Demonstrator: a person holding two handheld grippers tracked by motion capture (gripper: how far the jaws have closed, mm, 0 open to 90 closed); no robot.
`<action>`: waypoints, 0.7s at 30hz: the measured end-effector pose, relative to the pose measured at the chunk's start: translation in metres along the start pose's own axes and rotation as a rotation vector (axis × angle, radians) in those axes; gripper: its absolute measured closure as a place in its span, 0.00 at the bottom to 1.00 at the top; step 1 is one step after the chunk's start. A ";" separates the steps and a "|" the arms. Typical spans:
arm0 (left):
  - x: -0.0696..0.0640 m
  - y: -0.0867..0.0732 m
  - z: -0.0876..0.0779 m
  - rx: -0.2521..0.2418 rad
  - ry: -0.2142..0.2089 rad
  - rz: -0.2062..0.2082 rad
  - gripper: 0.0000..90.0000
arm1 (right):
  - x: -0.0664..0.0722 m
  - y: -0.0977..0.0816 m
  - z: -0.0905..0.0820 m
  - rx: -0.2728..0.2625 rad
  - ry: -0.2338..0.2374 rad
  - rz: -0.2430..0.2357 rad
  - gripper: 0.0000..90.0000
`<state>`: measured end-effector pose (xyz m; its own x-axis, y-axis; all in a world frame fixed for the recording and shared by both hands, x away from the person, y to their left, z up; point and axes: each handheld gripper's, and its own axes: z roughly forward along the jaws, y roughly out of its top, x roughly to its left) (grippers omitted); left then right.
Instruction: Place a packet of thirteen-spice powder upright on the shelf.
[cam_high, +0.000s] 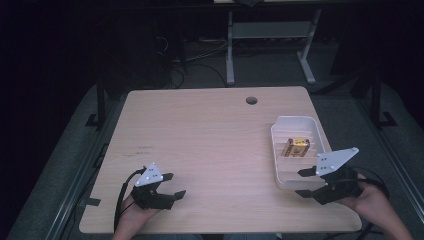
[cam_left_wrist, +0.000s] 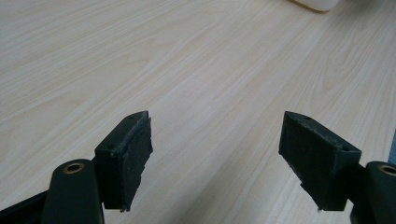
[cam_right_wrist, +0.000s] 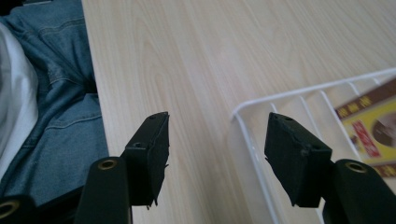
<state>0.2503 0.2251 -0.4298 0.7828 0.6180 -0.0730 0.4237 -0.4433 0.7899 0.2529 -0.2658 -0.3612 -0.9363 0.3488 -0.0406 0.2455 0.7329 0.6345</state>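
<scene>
Both grippers, left (cam_high: 170, 185) and right (cam_high: 304, 182), hover with fingers parted and empty over the bench (cam_high: 210, 140), while the yellow packet (cam_high: 295, 148) lies inside the white tray (cam_high: 276, 142) near the right one, so placement looks finished.

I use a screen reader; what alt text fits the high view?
A yellow packet lies in a white ribbed plastic tray on a light wooden table. The right gripper, open, hovers by the tray's near end; the left gripper, open, sits opposite.
</scene>
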 end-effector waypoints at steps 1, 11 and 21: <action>0.000 0.000 0.000 -0.001 0.000 0.000 0.28 | 0.002 0.002 0.004 -0.003 0.004 -0.006 0.43; 0.001 0.000 -0.002 -0.004 0.000 0.000 0.28 | 0.020 0.015 0.029 -0.035 0.047 -0.025 0.41; 0.001 0.000 -0.003 -0.006 0.000 0.001 0.28 | 0.035 0.021 0.053 -0.065 0.086 -0.033 0.39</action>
<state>0.2499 0.2278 -0.4282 0.7833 0.6174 -0.0725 0.4203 -0.4399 0.7936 0.2389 -0.2073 -0.3897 -0.9624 0.2717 0.0027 0.2003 0.7027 0.6827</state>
